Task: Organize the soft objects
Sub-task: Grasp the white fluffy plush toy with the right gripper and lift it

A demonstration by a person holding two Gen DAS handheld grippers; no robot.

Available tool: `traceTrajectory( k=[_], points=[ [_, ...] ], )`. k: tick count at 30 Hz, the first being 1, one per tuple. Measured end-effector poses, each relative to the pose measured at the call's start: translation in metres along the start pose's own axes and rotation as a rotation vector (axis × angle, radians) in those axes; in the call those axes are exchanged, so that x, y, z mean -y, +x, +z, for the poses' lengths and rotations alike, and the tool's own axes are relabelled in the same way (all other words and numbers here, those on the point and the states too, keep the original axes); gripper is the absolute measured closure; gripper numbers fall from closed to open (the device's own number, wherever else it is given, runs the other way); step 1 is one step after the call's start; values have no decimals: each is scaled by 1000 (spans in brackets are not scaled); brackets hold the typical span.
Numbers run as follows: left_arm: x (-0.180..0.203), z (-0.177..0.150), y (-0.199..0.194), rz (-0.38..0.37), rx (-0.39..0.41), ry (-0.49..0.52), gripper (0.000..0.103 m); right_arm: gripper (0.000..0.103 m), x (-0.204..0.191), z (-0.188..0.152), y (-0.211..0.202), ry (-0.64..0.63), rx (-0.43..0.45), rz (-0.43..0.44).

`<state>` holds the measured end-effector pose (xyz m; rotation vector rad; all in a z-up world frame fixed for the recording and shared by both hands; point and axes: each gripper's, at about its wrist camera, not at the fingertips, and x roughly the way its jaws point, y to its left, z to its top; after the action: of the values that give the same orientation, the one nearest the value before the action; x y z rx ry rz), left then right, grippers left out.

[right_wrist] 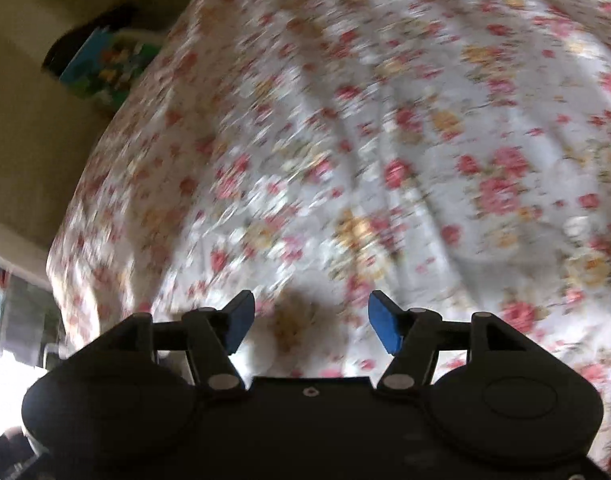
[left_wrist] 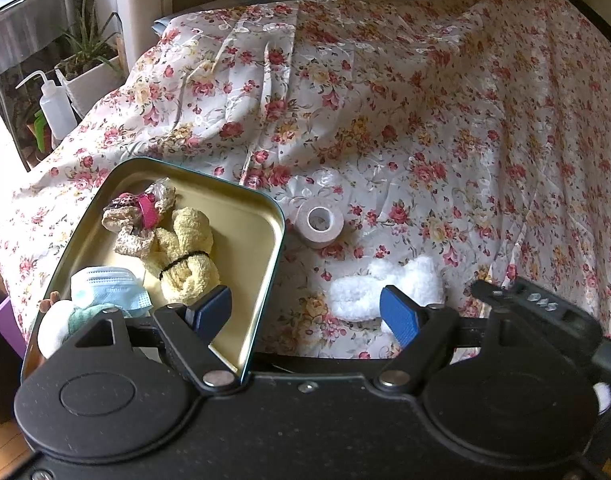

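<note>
White fluffy piece (left_wrist: 385, 286) lying on floral bed cover (left_wrist: 425, 120), just beside tin (left_wrist: 261, 200), near tape roll (left_wrist: 320, 222). Probably very light, soft, squashy; best pinched at narrow middle. Left gripper (left_wrist: 311, 312) approx. half open, empty. Right gripper (right_wrist: 307, 322) also open, nothing held.

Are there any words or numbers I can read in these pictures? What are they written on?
No text can be read in either view.
The tin box with soft things in it: no words show.
The roll of tape: no print shows.
The squeeze bottle: no label shows.
The colourful box beside the bed: it has printing, too blurred to read.
The floral bedspread: flowers only.
</note>
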<state>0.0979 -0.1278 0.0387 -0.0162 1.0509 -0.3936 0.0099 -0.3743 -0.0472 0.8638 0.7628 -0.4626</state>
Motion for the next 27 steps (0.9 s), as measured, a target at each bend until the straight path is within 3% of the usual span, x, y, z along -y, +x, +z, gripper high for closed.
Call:
traceTrajectory(
  k=[4,6,14,21,27],
  points=[
    [1,0,-1,2,8,3,26,30,-31,-12,19,-73,-42,60],
    [1,0,-3,6,15,8,26,21,-40,-16,30,-89,-64,74],
    [-1,-1,-4,9,19,10,26,20,-43,-29,71,-92,-203,8],
    [-2,1,0,22,22,0,26,51,-38,-25,68,-56,-242,78],
    [5,-2,6,38,18,25,26,52,-28,-5,23,-34,-84,18]
  ],
)
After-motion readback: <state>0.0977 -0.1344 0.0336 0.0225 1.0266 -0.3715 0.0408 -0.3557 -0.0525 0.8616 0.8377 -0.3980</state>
